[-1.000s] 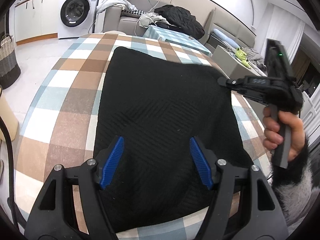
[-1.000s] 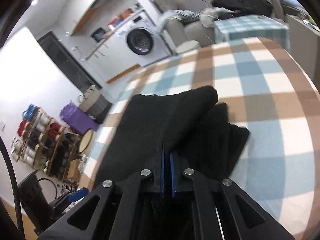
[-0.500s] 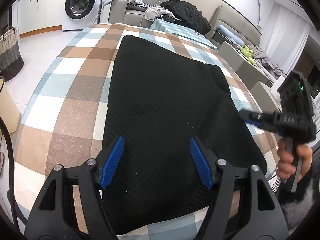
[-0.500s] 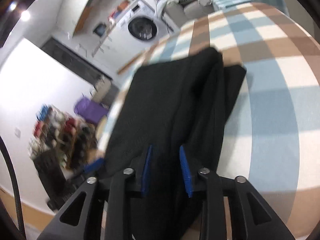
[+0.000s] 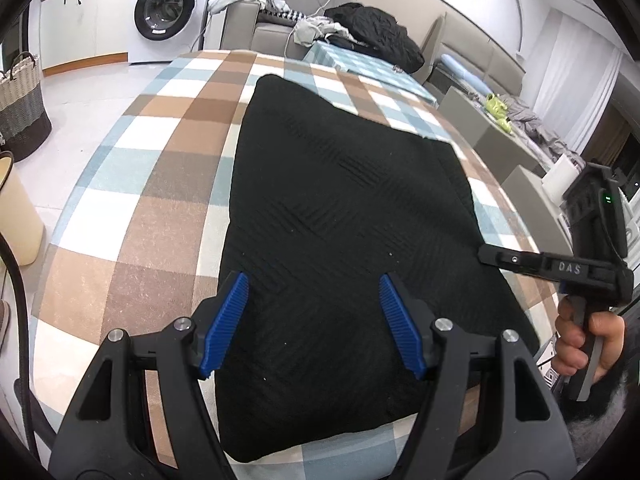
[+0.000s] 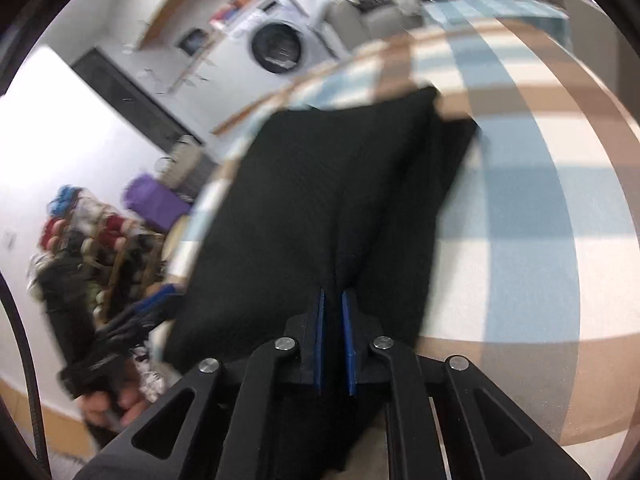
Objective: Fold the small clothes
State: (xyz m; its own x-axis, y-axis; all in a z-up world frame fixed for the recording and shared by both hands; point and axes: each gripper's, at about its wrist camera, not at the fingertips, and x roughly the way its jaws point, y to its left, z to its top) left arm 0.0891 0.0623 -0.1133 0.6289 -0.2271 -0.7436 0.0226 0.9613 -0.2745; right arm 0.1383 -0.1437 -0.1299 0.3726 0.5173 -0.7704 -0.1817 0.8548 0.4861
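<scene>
Flat on the checked surface (image 5: 132,216) lies the black garment (image 5: 344,216), its right edge doubled into a narrow fold. Bare cloth-covered surface shows along its left and far edges. Over its near edge the left gripper (image 5: 312,320) hovers wide apart. At the right edge, the right gripper (image 6: 332,312) is closing, a ridge of black fabric between its pads.

One black garment (image 5: 340,240), two grippers

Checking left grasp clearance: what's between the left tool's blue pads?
Only the black garment, lying flat on the checked tablecloth; the left tool stands open over it, per the left wrist view.
</scene>
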